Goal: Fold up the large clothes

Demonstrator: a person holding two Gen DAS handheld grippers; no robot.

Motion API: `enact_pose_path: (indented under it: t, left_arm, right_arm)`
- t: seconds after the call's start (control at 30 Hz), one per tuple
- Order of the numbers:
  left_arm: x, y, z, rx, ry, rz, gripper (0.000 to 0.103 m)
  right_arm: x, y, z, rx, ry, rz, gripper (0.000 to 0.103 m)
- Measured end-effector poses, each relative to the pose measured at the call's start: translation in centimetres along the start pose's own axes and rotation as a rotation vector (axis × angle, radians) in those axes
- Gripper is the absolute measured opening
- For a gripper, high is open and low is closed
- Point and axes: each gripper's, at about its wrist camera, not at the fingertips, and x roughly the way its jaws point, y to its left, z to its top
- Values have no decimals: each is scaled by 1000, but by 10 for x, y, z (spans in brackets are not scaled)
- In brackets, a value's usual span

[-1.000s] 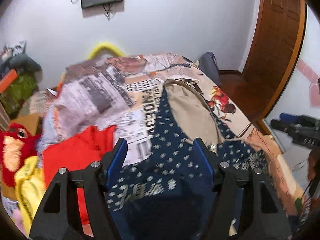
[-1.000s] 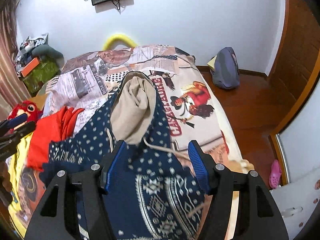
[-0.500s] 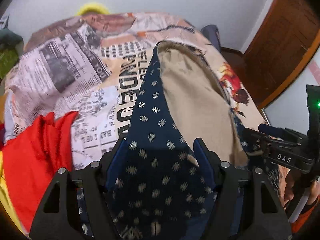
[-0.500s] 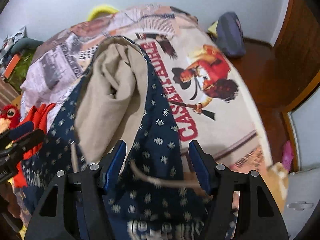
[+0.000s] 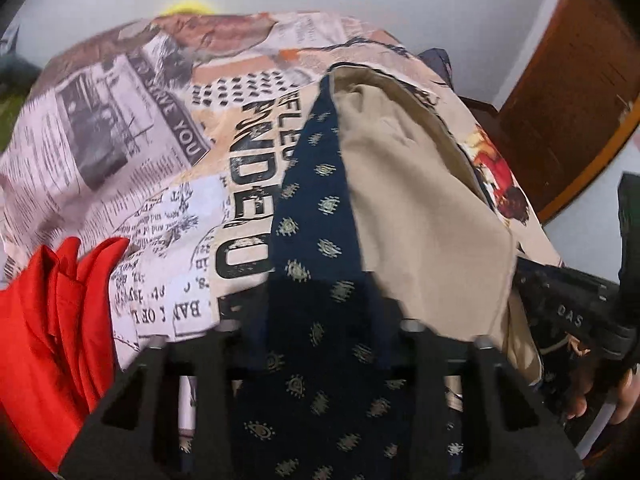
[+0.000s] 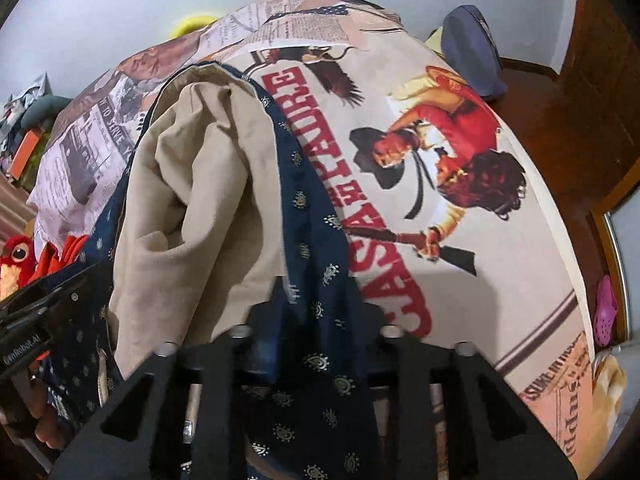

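A navy patterned hoodie point(image 5: 320, 208) with a beige lining point(image 5: 420, 200) lies hood-up on a bed. My left gripper point(image 5: 324, 320) points steeply down at the hood's left side. Its jaws are closing, with a bunched fold of navy cloth filling the gap between them. In the right wrist view the same hoodie point(image 6: 316, 216) shows its beige inside point(image 6: 200, 184). My right gripper point(image 6: 316, 320) is closing on the navy edge at the hood's right side, and the cloth is pinched between its fingers. The fingertips of both are partly hidden by fabric.
A bedsheet point(image 5: 120, 140) printed with newspaper and poster pictures covers the bed. A red garment point(image 5: 48, 320) lies at the left, near a red plush toy point(image 6: 16, 256). A blue-grey bag point(image 6: 472, 52) and a pink shoe point(image 6: 606, 308) sit on the wooden floor to the right.
Both grippers have come down and forward onto the hood. Their jaws, wide apart before, have narrowed onto the navy cloth at each side.
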Motion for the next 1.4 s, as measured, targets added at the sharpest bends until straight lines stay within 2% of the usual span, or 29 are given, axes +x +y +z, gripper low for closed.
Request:
enact_pose_path:
  t: [0.03, 0.1, 0.27, 0.4, 0.53, 0.67, 0.73, 0.87, 1.0, 1.1, 1.17, 1.23, 1.3, 1.4]
  left_arm:
    - [-2, -3, 0, 3, 3, -4, 12]
    - [-5, -4, 2, 6, 7, 7, 10]
    - [-37, -9, -1, 38, -14, 2, 9]
    - [-91, -11, -12, 53, -55, -43, 9]
    - [-137, -18, -29, 85, -89, -53, 9]
    - [-180, -24, -60, 115, -105, -55, 8]
    - [-194, -25, -77, 130, -106, -48, 4]
    - [-207, -23, -109, 140, -89, -49, 4]
    - [-199, -18, -147, 161, -15, -39, 4]
    - [-190, -18, -171, 186, 40, -13, 4]
    - [-185, -18, -184, 199, 67, -7, 5]
    - [-178, -18, -196, 211, 91, 4, 12]
    - [-173, -18, -204, 219, 112, 10, 18]
    - [-176, -18, -207, 230, 101, 22, 28]
  right_arm:
    - [1, 0, 1, -4, -3, -4, 11]
    - [-6, 2, 0, -14, -19, -27, 9]
    - [-47, -3, -7, -23, -79, 6, 8]
    - [-92, -3, -17, -52, -128, 53, 8]
    - [-139, 7, -43, -122, -154, 86, 8]
    - [-173, 16, -76, -190, -151, 102, 8]
    - [-183, 18, -94, -209, -132, 113, 8]
    - [-189, 25, -127, -232, -78, 116, 8]
    - [-176, 24, -157, -237, -7, 79, 9]
    - [-163, 13, -175, -191, 59, 72, 12]
    - [-158, 8, -184, -170, 96, 35, 13]
    - [-149, 3, -191, -153, 146, 6, 13]
    - [-145, 0, -197, -145, 181, 14, 13]
    - [-150, 1, -199, -155, 173, 15, 13]
